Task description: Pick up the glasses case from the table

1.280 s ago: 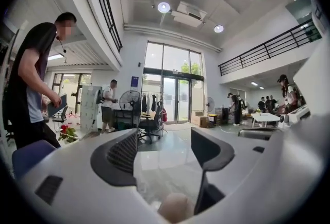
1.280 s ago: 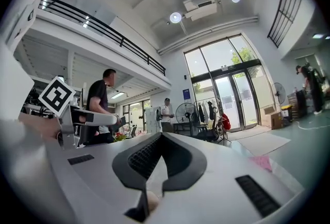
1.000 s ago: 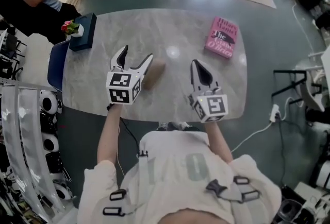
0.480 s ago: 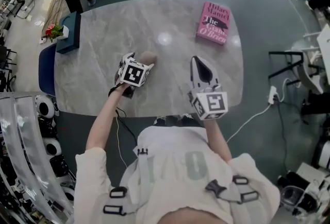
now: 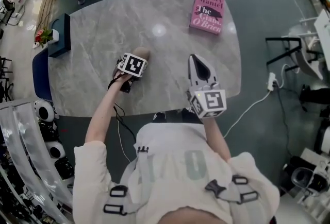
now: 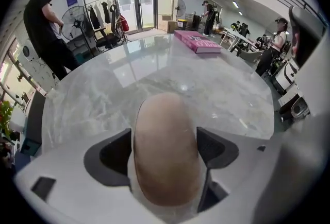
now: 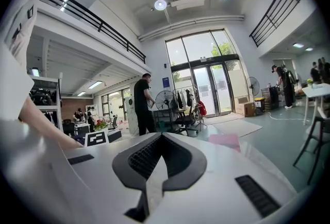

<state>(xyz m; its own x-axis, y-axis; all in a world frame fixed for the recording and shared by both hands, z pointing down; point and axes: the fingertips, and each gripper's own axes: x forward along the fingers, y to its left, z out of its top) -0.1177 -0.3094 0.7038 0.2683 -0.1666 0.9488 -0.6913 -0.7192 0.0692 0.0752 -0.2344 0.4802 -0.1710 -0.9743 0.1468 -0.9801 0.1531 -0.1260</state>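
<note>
Closest in, the right tongs hang over the near edge of the grey marble worktop, clenched tight on nothing, pads pressed flat together. Just beyond and to the left, the left tongs are clamped on the glasses case. The dark pads press both flanks of its rounded tan shell. The case is shut, so nothing of its inside shows, and it sits left of the worktop's middle. Whether it has cleared the marble cannot be told.

A second ago those left tongs stood wide apart beside the case; now they have swung over it and closed. The right tongs have kept the same clenched hover throughout.

Further out, at the worktop's left edge, there is a dark blue box. A small white pot of red flowers stands against it. At the far right lies a pink book, flat and closed, well apart from the case. Past the far edge, a person in black stands on the floor.
</note>
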